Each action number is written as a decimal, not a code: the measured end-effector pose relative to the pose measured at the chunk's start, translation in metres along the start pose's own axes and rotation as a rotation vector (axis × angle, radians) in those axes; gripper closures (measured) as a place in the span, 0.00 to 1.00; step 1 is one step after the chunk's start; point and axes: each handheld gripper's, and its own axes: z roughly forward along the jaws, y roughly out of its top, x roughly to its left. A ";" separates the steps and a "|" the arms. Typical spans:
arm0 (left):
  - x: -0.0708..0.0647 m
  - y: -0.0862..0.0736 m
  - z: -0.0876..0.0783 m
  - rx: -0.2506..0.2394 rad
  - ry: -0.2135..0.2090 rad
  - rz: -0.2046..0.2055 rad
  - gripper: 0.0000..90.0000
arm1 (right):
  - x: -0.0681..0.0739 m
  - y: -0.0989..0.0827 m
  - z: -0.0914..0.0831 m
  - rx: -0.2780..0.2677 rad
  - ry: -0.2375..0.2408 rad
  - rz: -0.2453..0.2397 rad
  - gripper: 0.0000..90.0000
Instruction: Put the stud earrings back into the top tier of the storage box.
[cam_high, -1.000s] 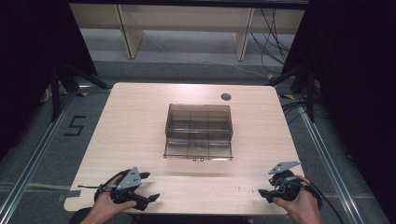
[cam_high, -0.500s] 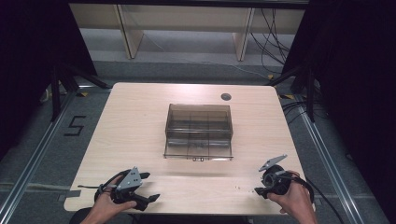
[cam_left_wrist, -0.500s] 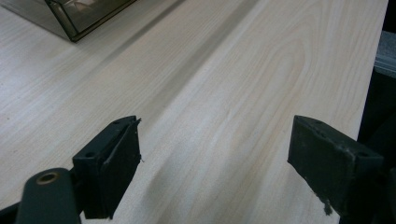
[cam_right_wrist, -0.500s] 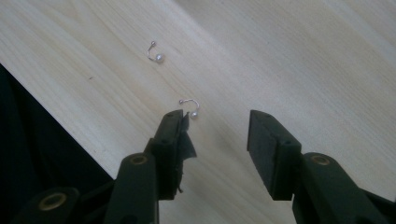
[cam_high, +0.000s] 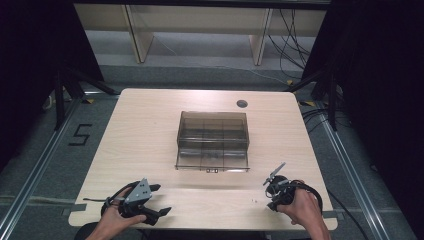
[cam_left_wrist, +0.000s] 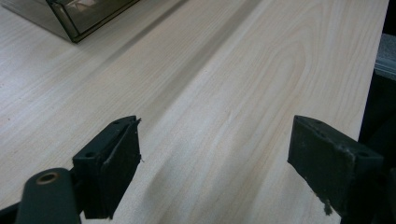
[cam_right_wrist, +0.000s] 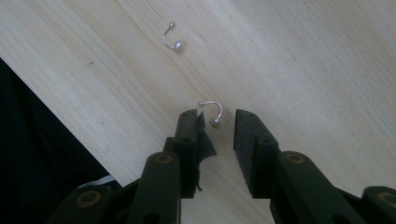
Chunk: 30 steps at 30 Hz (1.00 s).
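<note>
The pale, light-wood tabletop (cam_high: 150, 130) under me shows a fine streaked grain running along its length. On it sits the smoky brown, see-through plastic compartment box (cam_high: 212, 140). My left gripper (cam_high: 150, 205) is matt black with a grey three-cornered plate on top; my right gripper (cam_right_wrist: 218, 128) has the same matt black jaws, with dull brass-coloured rivets. Two small curved silver metal earrings with pearly-white bead ends shine on the wood: the nearer one (cam_right_wrist: 212, 112) and the farther one (cam_right_wrist: 172, 38). A dark grey round grommet (cam_high: 242, 104) marks the far tabletop.
</note>
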 end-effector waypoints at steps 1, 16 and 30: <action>0.000 0.000 0.000 0.000 0.000 0.000 0.18 | 0.000 0.000 0.000 0.000 0.000 0.000 0.80; 0.000 0.000 0.002 -0.012 -0.012 -0.010 0.18 | -0.004 0.022 0.011 0.190 -0.006 -0.001 0.95; 0.002 0.001 0.002 -0.018 -0.001 0.018 0.18 | -0.015 0.023 -0.012 0.120 0.009 -0.055 0.97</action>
